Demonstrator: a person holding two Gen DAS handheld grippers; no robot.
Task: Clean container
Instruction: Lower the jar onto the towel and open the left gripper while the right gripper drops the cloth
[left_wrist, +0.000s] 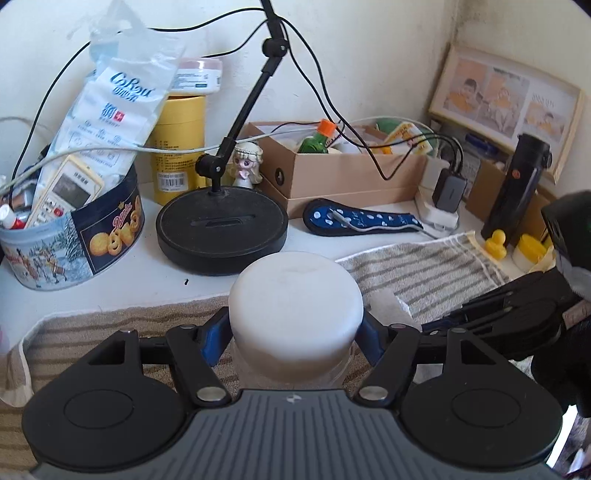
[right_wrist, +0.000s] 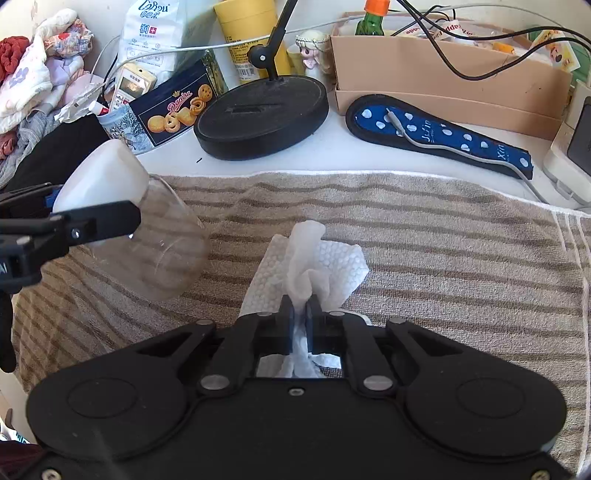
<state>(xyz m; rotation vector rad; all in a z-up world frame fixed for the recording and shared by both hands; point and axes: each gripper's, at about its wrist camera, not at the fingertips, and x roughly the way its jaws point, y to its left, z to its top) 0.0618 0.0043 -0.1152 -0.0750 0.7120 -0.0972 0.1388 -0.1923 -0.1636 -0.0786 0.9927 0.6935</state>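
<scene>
White-lidded clear glass jar is hanging tilted at frame left, left gripper clamping its lid, while right gripper, pinching crumpled white tissue, should be wiping firmly, jar steadied.

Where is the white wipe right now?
In the right wrist view, the white wipe is pinched in the right hand-held gripper, over the striped towel, right of the clear jar.

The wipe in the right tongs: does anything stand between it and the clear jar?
Nothing visible does. Only bare striped towel lies between the wipe and the jar, which the left tongs hold by its white lid.
</scene>
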